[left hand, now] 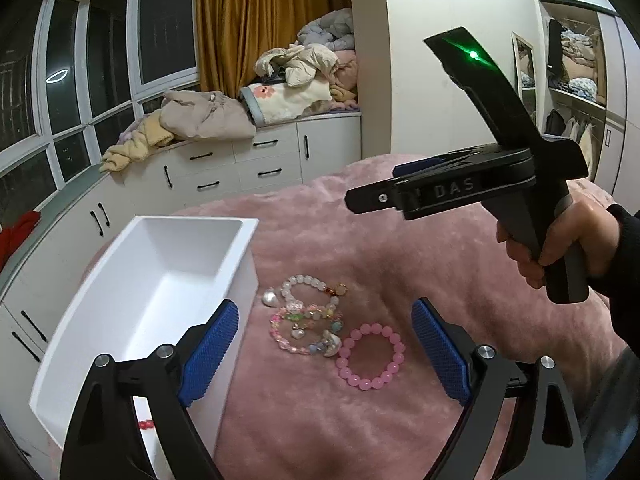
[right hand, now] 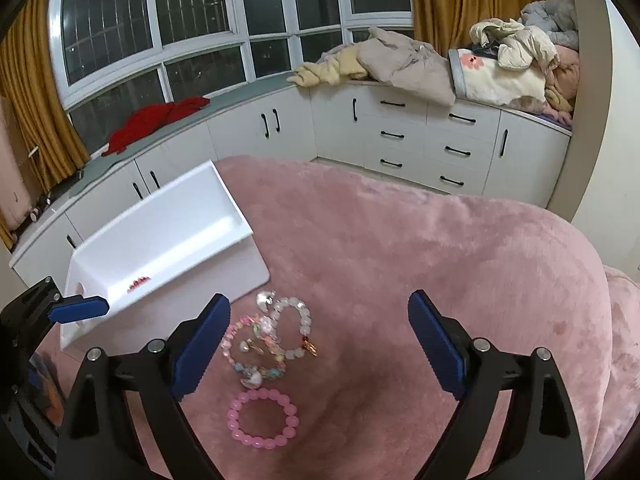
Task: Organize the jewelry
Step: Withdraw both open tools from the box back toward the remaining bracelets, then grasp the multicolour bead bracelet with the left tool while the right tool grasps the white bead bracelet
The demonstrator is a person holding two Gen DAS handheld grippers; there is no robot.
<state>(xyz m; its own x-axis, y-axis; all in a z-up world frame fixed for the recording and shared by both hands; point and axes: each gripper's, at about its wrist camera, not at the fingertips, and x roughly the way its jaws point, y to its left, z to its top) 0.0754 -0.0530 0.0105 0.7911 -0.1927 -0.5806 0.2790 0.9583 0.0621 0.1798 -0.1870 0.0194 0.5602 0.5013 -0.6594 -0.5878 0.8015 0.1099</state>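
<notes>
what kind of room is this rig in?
Most likely a bedroom. The work surface looks like a bed under a pink plush blanket, an open wardrobe with hung and folded clothes stands to one side, and bedding is piled on white cabinets beneath a curtained bay window.

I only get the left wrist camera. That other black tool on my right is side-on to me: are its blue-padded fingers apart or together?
Observer: Apart. The right wrist view shows the right gripper wide open, holding nothing.
Visitor: Something red peeks out low in the white plastic box. What is it?
Observer: A small string of red beads, lying on the box floor.
Visitor: Is there curtain at the window's other end?
Observer: Yes, a second golden curtain hangs there.
</notes>
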